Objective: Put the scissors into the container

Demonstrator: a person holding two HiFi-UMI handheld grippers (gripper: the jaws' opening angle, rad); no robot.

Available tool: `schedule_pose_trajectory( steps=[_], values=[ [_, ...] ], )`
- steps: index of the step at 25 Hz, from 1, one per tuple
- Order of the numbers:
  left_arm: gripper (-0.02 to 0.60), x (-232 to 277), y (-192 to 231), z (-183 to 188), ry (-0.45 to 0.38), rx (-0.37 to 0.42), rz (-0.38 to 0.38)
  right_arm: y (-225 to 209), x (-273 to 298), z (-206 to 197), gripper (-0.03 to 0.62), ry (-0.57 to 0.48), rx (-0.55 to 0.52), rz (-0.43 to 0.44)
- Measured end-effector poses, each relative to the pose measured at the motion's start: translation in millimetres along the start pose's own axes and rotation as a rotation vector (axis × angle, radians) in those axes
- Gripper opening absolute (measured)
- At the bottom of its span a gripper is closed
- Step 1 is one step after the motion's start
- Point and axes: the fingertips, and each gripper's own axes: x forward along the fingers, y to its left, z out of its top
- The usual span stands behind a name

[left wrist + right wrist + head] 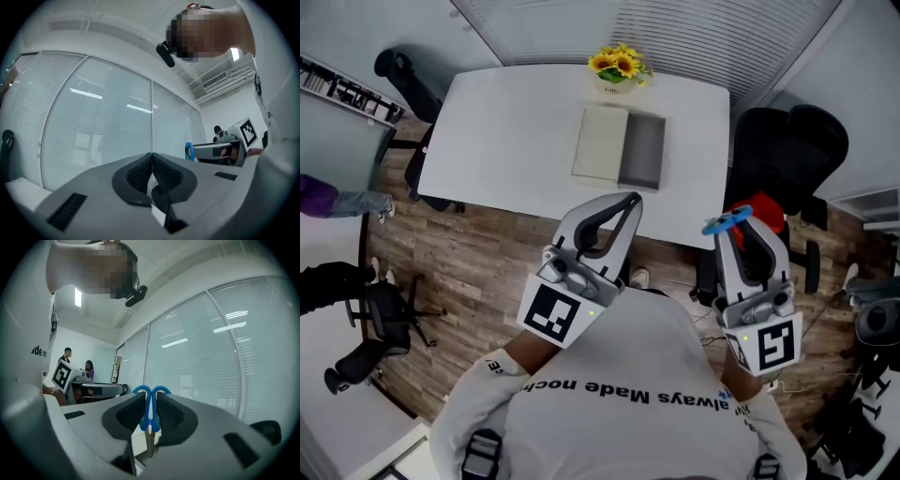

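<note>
head view: one white table (506, 131) carries one open grey container (642, 155), one pale lid-like panel (600, 141) touching its side, and one pot of sunflowers (619, 66) behind. two grippers are held up near the person, short of the table. left gripper (151, 161) is clenched on nothing. right gripper (150, 401) clamps the one pair of scissors (150, 420) at the blue handles, blades pointing back. judgement: carry forward, centre over the container, lower inside, then let go.
</note>
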Motion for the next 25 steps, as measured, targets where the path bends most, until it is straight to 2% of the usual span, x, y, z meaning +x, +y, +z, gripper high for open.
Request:
schedule_pose_trajectory(
  steps=[15,25],
  values=[
    [0.02,48.5,72.2,-8.5,0.001,-0.017,0.002,-32.6,79.9,-2.7,0.083,0.008,0.004,0.002],
    [0.02,69.9,131.2,-11.7,-0.003,-0.032,-0.008,-39.1,143.0,-2.2,0.083,0.023,-0.004,-0.003]
  ],
)
